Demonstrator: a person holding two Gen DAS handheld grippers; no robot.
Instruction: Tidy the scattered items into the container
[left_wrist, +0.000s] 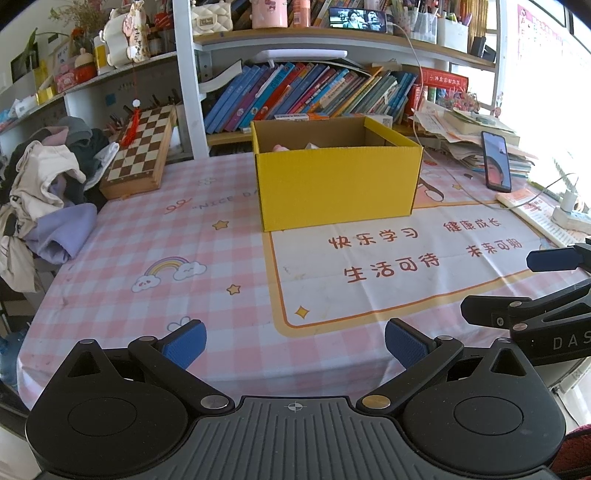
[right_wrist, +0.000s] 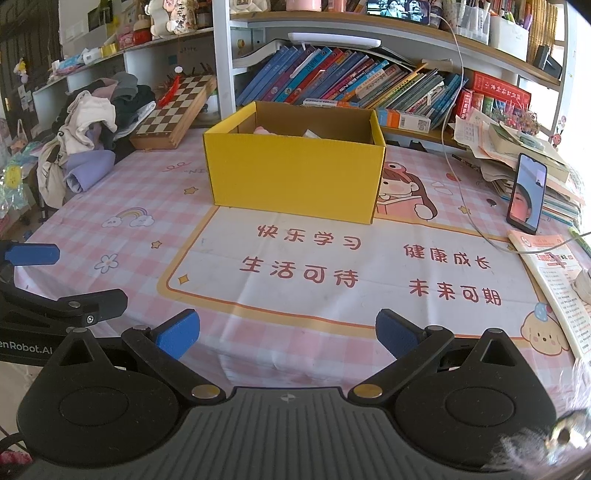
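Open-topped yellow corrugated cardboard box (left_wrist: 338, 184) sits mid-table on the pink checked tablecloth (left_wrist: 147, 236), back edge near the white bookshelf (left_wrist: 186, 74). Inside, only a pink item (left_wrist: 279, 147) and something white (left_wrist: 312, 145) peek above the rim; can't identify either.

No loose items visible on the cloth in front of the box in either view, so my read is the tidy is at or near its end.

Left gripper (left_wrist: 295, 341): blue pads spread wide, nothing between them, hovering low over the near table edge. Right gripper (right_wrist: 288, 332): same, wide open and empty. The two sit just beside each other.

Risks from here:
- Grippers clipping each other on any inward swing, given how close they are.
- Snagging the white charging cable (right_wrist: 460, 192) trailing across the right side, which could topple the propped black smartphone (right_wrist: 526, 194).
- Mistaking the wooden folding chessboard (left_wrist: 142, 147) or clothes pile (left_wrist: 48, 177) for targets; unclear if they count.
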